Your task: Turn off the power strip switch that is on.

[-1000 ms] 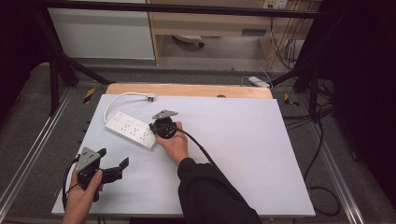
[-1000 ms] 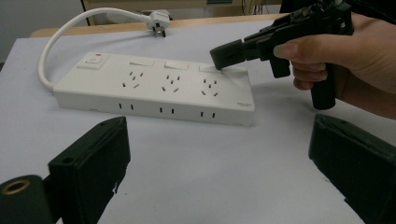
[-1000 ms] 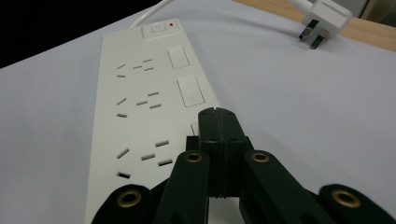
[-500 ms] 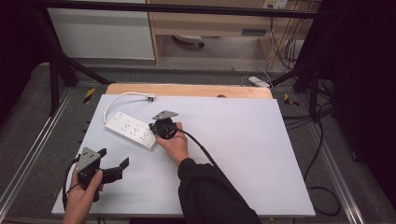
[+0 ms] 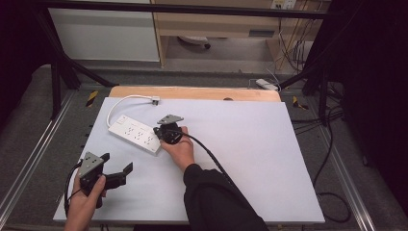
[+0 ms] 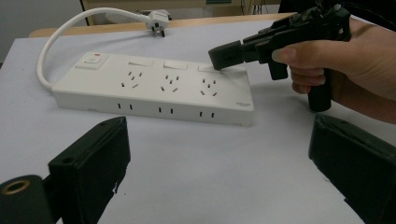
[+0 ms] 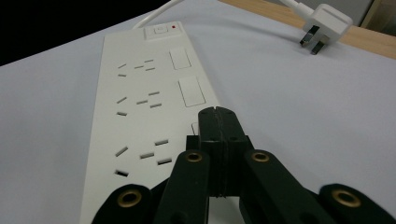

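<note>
Right claw (image 7: 218,122) pinched closed, tip pressing the near rocker switch on the power strip (image 5: 135,134), far-left on the tabletop (image 5: 269,159). Left claw (image 5: 117,169) hangs wide, empty. Risk: an off-centre push could skid the unbraced strip.

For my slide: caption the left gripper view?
Shut right gripper pressing a rocker switch on the white plastic power strip.

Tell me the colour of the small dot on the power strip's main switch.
Red. The dot on the white power strip shows best in the right gripper view.
</note>
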Action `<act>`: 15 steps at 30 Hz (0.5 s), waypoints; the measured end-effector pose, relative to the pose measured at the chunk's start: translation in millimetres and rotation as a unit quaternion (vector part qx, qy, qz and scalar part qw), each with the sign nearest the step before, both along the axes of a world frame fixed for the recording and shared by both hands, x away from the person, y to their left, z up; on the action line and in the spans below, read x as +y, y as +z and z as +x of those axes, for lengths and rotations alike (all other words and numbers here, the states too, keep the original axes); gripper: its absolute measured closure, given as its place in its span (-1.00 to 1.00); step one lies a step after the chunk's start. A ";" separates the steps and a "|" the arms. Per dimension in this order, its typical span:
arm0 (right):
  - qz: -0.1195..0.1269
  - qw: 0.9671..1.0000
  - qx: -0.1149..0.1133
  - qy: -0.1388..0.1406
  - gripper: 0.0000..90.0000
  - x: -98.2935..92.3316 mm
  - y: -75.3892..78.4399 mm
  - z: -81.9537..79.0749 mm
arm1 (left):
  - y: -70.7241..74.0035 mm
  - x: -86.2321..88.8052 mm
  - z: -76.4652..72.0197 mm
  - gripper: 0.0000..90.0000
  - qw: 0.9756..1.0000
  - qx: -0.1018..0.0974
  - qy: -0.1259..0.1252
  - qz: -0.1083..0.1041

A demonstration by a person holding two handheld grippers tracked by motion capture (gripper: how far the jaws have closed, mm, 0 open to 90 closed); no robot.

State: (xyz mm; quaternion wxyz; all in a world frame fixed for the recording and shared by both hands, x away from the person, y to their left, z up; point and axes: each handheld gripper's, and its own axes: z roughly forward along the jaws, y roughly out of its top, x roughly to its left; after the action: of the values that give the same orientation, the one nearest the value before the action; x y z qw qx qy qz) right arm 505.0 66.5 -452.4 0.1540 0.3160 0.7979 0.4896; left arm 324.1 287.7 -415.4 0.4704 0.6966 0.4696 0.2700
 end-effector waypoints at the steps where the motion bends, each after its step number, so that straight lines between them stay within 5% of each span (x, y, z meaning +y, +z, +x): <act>1: 0.000 1.000 0.000 0.000 1.00 0.0 0.0 0.0 | 0.0 0.0 0.0 -0.88 1.000 0.000 0.000 0.000; 15: 0.000 1.000 0.000 0.000 1.00 0.9 -0.1 -0.1 | 0.0 0.1 -0.3 -0.88 1.000 0.000 0.001 -0.001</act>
State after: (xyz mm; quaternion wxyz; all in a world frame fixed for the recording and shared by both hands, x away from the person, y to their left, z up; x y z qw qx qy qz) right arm 504.8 67.5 -452.6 0.1538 0.3158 0.7982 0.4894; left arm 323.9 287.8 -415.3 0.4709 0.6958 0.4707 0.2695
